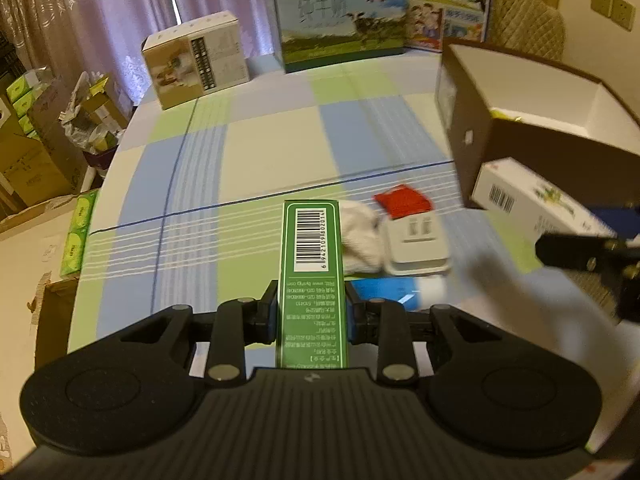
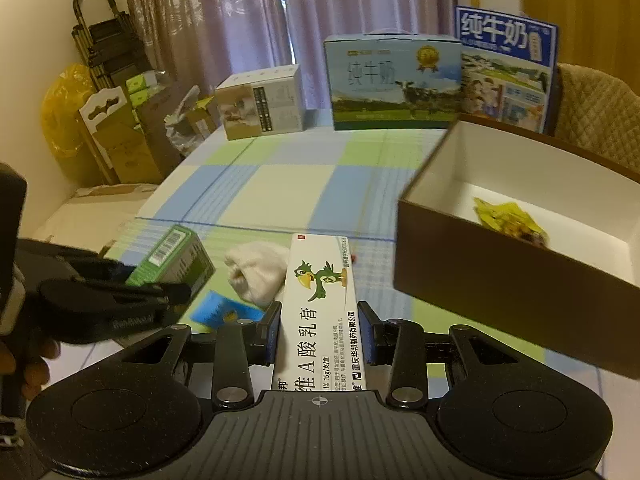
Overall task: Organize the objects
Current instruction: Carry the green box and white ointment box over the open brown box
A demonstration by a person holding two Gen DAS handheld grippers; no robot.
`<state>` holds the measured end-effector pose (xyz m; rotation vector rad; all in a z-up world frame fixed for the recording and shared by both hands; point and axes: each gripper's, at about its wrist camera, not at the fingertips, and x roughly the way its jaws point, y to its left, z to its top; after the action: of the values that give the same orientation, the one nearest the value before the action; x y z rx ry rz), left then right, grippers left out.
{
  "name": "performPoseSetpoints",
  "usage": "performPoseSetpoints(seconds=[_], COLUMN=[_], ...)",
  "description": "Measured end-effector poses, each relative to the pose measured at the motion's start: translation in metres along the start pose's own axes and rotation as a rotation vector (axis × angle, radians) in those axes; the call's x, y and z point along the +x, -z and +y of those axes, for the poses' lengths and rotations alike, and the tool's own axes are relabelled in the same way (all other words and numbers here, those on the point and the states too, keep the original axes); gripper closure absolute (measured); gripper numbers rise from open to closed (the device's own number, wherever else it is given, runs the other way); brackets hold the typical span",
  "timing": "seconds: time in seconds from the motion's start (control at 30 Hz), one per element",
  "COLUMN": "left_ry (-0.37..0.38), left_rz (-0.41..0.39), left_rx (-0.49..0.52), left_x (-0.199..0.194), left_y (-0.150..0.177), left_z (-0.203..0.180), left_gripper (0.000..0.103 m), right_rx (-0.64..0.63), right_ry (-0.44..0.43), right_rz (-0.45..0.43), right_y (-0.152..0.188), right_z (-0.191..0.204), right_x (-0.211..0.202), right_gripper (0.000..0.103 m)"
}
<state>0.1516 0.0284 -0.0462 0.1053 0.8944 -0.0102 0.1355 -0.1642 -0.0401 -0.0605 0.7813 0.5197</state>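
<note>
Left hand-held gripper (image 1: 311,312), clamped on a long green carton (image 1: 311,276) with a barcode facing up, raised above the bench (image 1: 280,152) and its blue, green and cream checked cloth. Right hand-held gripper (image 2: 319,330), clamped on a white ointment carton (image 2: 320,304) printed with a green cartoon bird, also raised above the cloth. Just to the right, a brown open box (image 2: 500,280) with white lining, holding a yellow packet (image 2: 508,218). Loose on the cloth between the two: a bundled white cloth (image 2: 256,270), a red packet (image 1: 404,200), a white plug adapter (image 1: 418,244), a flat blue pack (image 2: 224,312). At the far edge of the bench, two milk cartons (image 2: 392,80) and a beige box (image 2: 262,102), standing upright.
</note>
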Motion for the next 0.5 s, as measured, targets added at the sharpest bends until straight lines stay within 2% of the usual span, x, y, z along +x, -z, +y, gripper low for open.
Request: performPoseSetpoints(seconds=[0.27,0.5], left_ry=[0.061,0.102], left_rz=[-0.035,-0.061], left_rx=[0.057,0.124], left_x=[-0.035,-0.052], left_y=[-0.004,-0.013], left_z=[-0.050,-0.097], left_gripper=[0.077,0.077], right_rx=[0.039,0.103], right_ry=[0.022,0.070], right_rz=[-0.016,-0.063], right_y=[0.024,0.033], right_z=[-0.030,-0.064], right_x=[-0.044,-0.078], right_gripper=[0.068,0.068])
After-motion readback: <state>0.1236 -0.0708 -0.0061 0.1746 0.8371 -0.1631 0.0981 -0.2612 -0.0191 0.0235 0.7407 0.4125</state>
